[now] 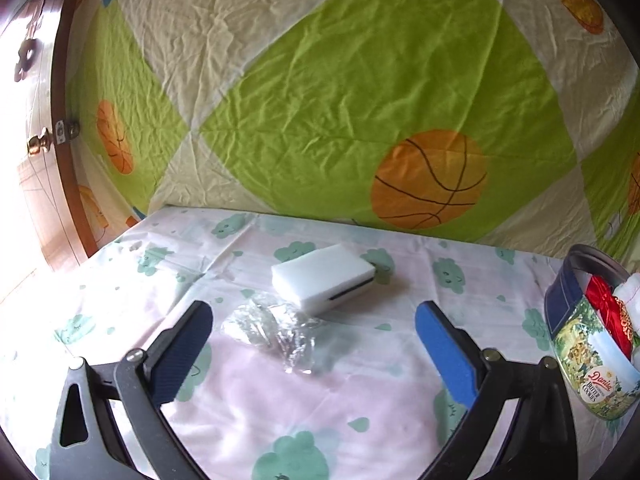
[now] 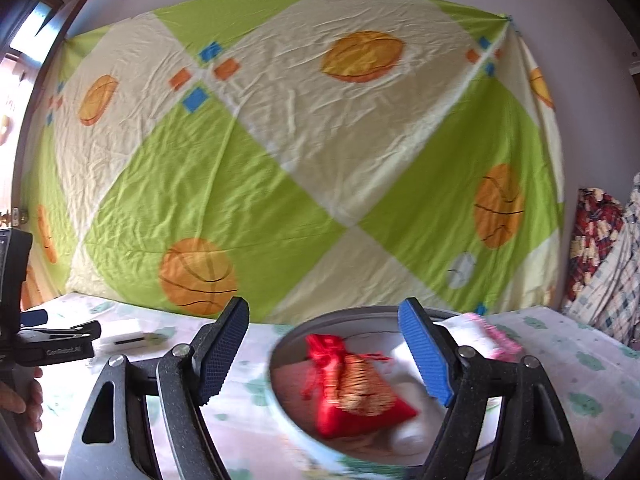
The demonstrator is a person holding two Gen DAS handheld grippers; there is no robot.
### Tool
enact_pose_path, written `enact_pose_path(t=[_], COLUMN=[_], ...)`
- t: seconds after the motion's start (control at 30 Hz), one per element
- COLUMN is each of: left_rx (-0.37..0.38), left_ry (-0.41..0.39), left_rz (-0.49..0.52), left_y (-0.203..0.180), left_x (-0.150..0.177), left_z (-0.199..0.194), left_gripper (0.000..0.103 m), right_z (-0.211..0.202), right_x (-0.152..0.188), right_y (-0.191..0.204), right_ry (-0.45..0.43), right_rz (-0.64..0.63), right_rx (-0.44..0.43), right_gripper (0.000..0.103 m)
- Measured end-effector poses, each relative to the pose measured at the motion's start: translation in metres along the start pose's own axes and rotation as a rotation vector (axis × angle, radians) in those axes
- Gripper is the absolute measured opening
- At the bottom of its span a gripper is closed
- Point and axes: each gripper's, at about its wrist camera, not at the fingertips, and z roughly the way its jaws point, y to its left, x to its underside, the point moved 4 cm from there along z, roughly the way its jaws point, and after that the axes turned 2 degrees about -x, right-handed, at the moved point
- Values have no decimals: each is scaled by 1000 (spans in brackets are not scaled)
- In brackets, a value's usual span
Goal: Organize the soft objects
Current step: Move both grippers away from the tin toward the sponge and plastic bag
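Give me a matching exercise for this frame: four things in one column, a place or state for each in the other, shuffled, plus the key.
Things
1. sponge
2. plastic wrap
3. red pouch
4. left gripper

Places or states
A. inside the round cookie tin
B. crumpled on the tablecloth, between open blue pads
C. lying flat on the cloth, just beyond the crumpled item
D. open, holding nothing

Pairs: 1-C, 2-B, 3-A, 4-D
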Motion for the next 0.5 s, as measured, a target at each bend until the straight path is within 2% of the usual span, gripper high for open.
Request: enact_pose_path(t=[0.17, 0.3, 0.5], left_rx=[37, 8, 17], left_ry=[108, 165, 235], left_rz=[-110, -172, -164], left_y=[39, 61, 57], left_x=[5, 8, 12], left_z=[17, 29, 47], left_gripper=[103, 103, 103], right_z=[13, 25, 53], right_x=[2, 3, 13], right_y=[48, 84, 126], right_ry=[33, 52, 172], right_rz=[-12, 1, 3], right_rx=[-74, -137, -198], right_gripper=[79, 79, 79])
